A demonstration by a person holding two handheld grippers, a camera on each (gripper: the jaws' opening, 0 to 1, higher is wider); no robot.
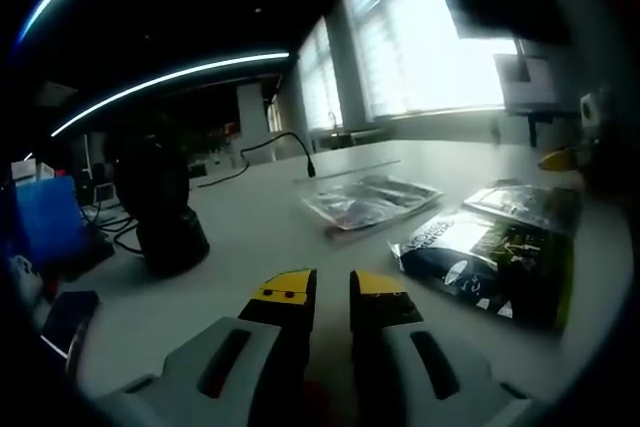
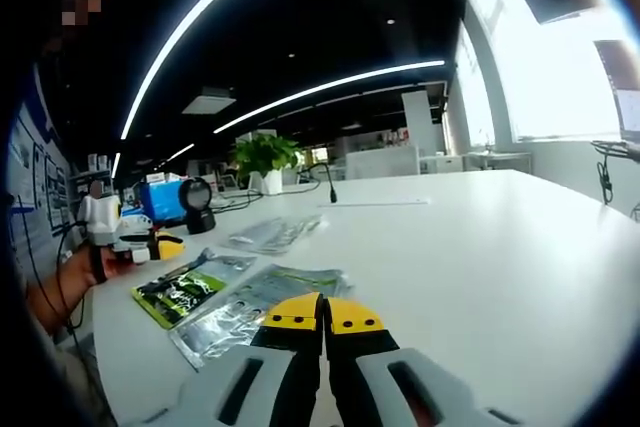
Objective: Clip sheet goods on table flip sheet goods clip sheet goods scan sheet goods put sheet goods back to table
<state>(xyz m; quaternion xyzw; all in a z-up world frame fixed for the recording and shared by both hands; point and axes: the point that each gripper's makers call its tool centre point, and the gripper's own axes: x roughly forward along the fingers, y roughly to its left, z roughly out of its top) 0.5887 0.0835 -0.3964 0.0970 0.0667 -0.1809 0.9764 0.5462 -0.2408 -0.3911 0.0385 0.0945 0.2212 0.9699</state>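
Several flat packets lie on the white table (image 1: pixel 250 237). In the left gripper view a clear silvery packet (image 1: pixel 370 202) lies ahead, with a dark packet with green print (image 1: pixel 490 252) to its right and another dark one (image 1: pixel 525 205) behind that. My left gripper (image 1: pixel 333 292) hovers over bare table short of them, jaws slightly apart and nothing between them. In the right gripper view my right gripper (image 2: pixel 323 315) is shut and empty, just short of a silver packet (image 2: pixel 250 307). A green packet (image 2: pixel 185 292) lies to its left and a clear one (image 2: pixel 270 235) farther off. The left gripper (image 2: pixel 165 245) is held by a hand (image 2: pixel 90 267).
A black scanner on a stand (image 1: pixel 165 212) (image 2: pixel 197 209) stands left of the packets, beside a blue box (image 1: pixel 50 217) (image 2: pixel 160 199). A black cable (image 1: pixel 270 147) runs across the far table. A potted plant (image 2: pixel 265 157) and bright windows (image 1: pixel 440 37) are behind.
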